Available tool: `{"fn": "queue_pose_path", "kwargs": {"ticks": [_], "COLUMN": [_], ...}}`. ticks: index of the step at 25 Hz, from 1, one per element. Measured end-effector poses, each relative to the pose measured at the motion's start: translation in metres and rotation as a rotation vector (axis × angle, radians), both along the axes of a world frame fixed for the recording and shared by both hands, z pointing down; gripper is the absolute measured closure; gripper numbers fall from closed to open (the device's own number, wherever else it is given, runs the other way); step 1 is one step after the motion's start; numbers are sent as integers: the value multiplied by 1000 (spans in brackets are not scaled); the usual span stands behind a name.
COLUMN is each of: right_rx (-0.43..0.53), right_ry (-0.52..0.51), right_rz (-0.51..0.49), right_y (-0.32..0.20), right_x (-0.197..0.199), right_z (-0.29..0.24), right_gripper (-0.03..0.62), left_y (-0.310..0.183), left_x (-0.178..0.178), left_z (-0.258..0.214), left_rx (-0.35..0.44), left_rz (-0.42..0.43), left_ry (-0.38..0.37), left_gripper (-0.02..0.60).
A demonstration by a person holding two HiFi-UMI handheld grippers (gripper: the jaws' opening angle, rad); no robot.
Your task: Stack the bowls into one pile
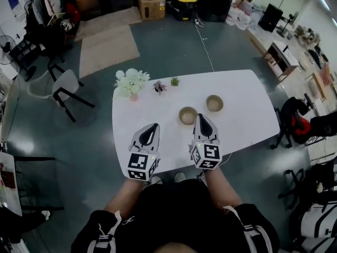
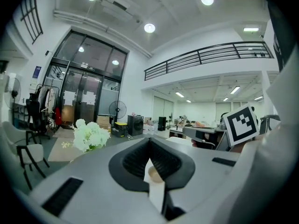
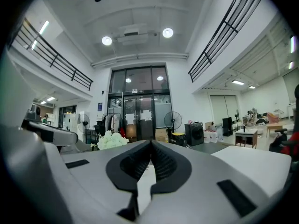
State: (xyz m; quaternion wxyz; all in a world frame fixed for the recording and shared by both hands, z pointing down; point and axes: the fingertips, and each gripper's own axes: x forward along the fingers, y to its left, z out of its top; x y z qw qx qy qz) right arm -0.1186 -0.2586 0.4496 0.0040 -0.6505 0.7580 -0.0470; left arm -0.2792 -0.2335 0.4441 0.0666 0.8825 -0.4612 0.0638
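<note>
Tan, wood-like bowls (image 1: 187,115) look light and stiff; pinch one rim. Left gripper (image 1: 154,126) and right gripper (image 1: 200,118) jaws closed, empty.

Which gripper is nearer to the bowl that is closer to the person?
Right. The right gripper is close beside the near bowl, at its right; the left gripper lies apart, toward its lower left.

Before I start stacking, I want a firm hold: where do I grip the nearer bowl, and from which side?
Probably its rim on your side, one jaw inside, one outside, coming from above. The nearer bowl stands upright and open, and the right gripper is close beside it.
</note>
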Motion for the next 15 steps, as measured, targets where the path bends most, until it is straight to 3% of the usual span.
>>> {"fn": "queue_pose_path", "kwargs": {"ticks": [3, 6, 10, 15], "right_rx": [-37, -102, -205, -391], "right_ry": [1, 10, -4, -111], "right_rz": [-13, -54, -48, 17], "right_y": [-6, -12, -24, -40], "right_x": [-1, -2, 10, 34], "right_z": [14, 35, 76, 149], "right_gripper": [579, 491, 462, 451], "left_y": [-5, -5, -4, -8], "left_x": [-5, -6, -3, -6], "left_z": [1, 4, 9, 16], "left_rx": [-3, -13, -22, -32], "left_rz": [-21, -34, -50, -76], "left_ry": [5, 15, 4, -11], "left_gripper": [568, 568, 568, 568]}}
